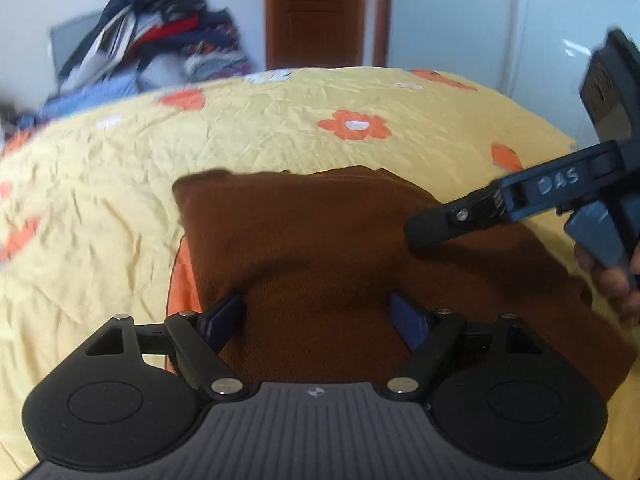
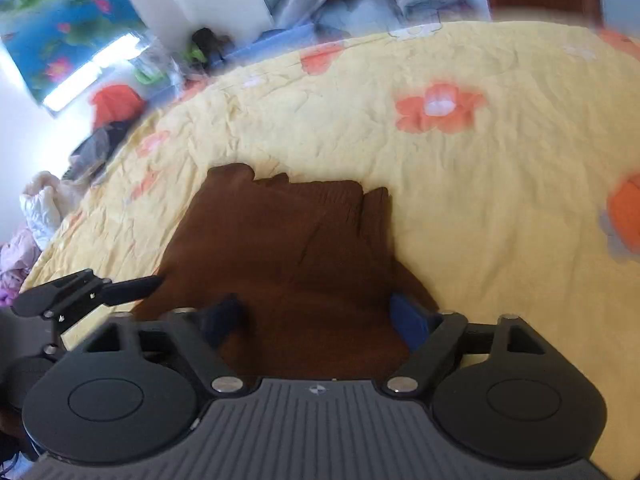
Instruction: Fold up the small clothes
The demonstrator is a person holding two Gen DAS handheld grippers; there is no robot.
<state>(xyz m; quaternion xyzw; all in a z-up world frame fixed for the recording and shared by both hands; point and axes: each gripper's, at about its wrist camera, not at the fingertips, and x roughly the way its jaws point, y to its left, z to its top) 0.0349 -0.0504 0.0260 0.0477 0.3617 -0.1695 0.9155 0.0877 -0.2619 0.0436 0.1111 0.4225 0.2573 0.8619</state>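
A brown knitted garment [image 1: 320, 232] lies folded and flat on the yellow flowered bedspread [image 1: 280, 120]. My left gripper [image 1: 318, 318] hovers over its near part with both blue pads wide apart and nothing between them. In the right wrist view the same brown garment [image 2: 288, 248] lies below my right gripper [image 2: 320, 316], which is also open and holds nothing. The right gripper [image 1: 424, 232] shows at the right edge of the left wrist view, a hand behind it. The left gripper's finger [image 2: 132, 286] pokes in at the left of the right wrist view.
A pile of mixed clothes [image 1: 160, 40] stands beyond the bed at the back left, beside a brown door [image 1: 316, 12]. More clothing [image 2: 36, 216] lies off the bed's left side, under a flower poster [image 2: 60, 24]. Bare bedspread [image 2: 500, 220] stretches to the right of the garment.
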